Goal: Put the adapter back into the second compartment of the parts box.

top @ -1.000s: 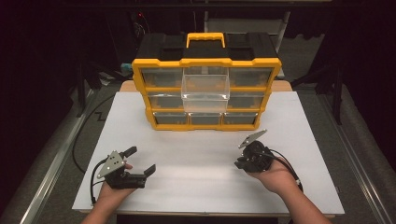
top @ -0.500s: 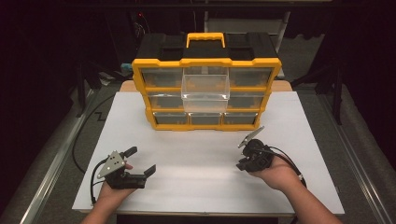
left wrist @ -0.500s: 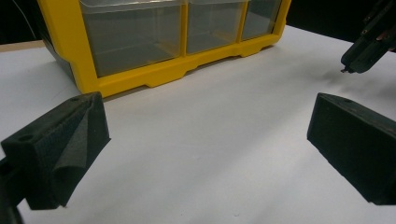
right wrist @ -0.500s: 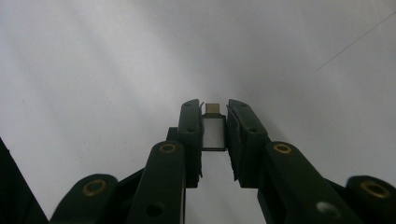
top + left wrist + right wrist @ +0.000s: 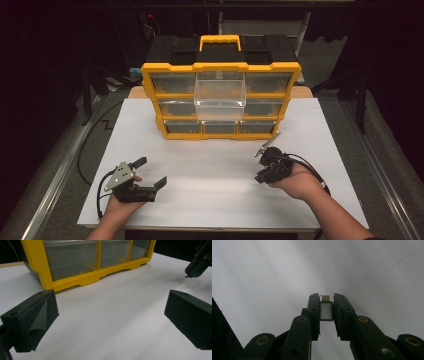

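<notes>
A small white adapter with a gold-coloured metal plug (image 5: 326, 308) is pinched between the jaws of the right gripper (image 5: 326, 311), which is held just above the white bench (image 5: 320, 135), to the right of and in front of the yellow drawer organiser (image 5: 221, 100). The adapter is judged to be light, stiff and smooth-sided, so it could slip or twist if the pinch were loosened; it is best taken across its flat white body, as it is now, with the plug tip left free. The jaws of the left gripper (image 5: 150, 172) stand wide apart with nothing between them, low over the bench at its front left. One adapter is counted, and one organiser with one yellow carry handle (image 5: 220, 42). Its front is arranged in three rows of clear drawers, and one clear drawer (image 5: 220, 90) in the middle of the upper rows is seen pulled out; nothing can be made out inside it.
</notes>
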The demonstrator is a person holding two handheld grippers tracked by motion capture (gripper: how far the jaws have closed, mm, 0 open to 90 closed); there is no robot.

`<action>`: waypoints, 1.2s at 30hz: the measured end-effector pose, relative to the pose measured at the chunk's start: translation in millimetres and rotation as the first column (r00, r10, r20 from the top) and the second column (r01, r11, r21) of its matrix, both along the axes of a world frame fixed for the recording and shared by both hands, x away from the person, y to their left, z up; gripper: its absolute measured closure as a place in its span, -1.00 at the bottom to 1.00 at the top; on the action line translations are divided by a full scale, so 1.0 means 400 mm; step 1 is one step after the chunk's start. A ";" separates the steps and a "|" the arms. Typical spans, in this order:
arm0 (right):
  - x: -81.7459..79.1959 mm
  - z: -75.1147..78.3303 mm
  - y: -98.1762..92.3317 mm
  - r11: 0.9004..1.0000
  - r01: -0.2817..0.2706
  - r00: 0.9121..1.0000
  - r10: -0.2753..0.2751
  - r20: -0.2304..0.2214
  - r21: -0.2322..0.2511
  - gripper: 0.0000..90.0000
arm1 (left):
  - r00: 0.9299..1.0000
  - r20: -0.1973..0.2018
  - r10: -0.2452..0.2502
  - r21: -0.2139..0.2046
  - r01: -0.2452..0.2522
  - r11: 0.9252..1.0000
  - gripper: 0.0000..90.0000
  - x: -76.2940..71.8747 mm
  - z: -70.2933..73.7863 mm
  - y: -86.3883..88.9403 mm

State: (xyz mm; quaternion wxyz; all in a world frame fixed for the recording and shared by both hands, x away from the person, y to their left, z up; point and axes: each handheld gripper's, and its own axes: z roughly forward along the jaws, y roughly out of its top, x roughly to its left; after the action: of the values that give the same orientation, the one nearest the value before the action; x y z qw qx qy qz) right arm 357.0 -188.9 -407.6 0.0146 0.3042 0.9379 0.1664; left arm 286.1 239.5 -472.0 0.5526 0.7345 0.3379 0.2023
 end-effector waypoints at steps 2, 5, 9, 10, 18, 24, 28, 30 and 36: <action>0.002 0.001 0.001 1.000 -0.010 1.000 0.010 -0.006 -0.006 0.71 | 1.000 0.003 0.000 -0.001 0.000 1.000 -0.99 0.000 0.000 0.000; 0.003 0.003 0.005 1.000 -0.015 1.000 0.015 -0.018 -0.013 0.71 | 1.000 0.007 -0.003 -0.002 0.003 1.000 -0.99 -0.001 0.000 -0.001; 0.005 0.007 0.008 1.000 -0.023 0.999 0.022 -0.025 -0.020 0.71 | 1.000 0.004 -0.006 -0.007 0.006 1.000 -0.99 -0.002 0.000 -0.003; 0.005 0.009 0.008 0.999 -0.025 0.999 0.025 -0.027 -0.022 0.71 | 1.000 0.005 -0.008 -0.003 0.008 1.000 -0.99 -0.002 0.000 -0.003; 0.007 0.021 0.015 0.997 -0.059 0.998 0.057 -0.035 -0.047 0.71 | 1.000 0.014 -0.008 -0.005 0.008 1.000 -0.99 -0.002 0.000 -0.002; 0.007 0.046 0.020 0.995 -0.083 0.996 0.081 -0.038 -0.055 0.71 | 1.000 0.017 -0.012 -0.005 0.012 1.000 -0.99 -0.003 0.000 -0.005; 0.006 0.064 0.020 0.994 -0.094 0.995 0.092 -0.038 -0.056 0.71 | 1.000 0.017 -0.012 -0.002 0.012 1.000 -0.99 -0.003 0.000 -0.003; 0.006 0.072 0.021 0.993 -0.104 0.994 0.102 -0.039 -0.052 0.71 | 1.000 0.013 -0.011 -0.003 0.011 1.000 -0.99 -0.002 -0.001 -0.003; 0.008 0.094 0.023 0.993 -0.108 0.994 0.106 -0.040 -0.052 0.71 | 1.000 0.012 -0.017 -0.001 0.017 1.000 -0.99 -0.002 -0.001 -0.005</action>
State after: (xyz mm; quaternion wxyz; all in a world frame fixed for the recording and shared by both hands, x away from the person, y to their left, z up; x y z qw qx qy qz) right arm 360.1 -179.5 -370.2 -0.0035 0.2559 0.9571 0.1359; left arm 285.3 237.5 -472.6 0.5568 0.7357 0.3285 0.2020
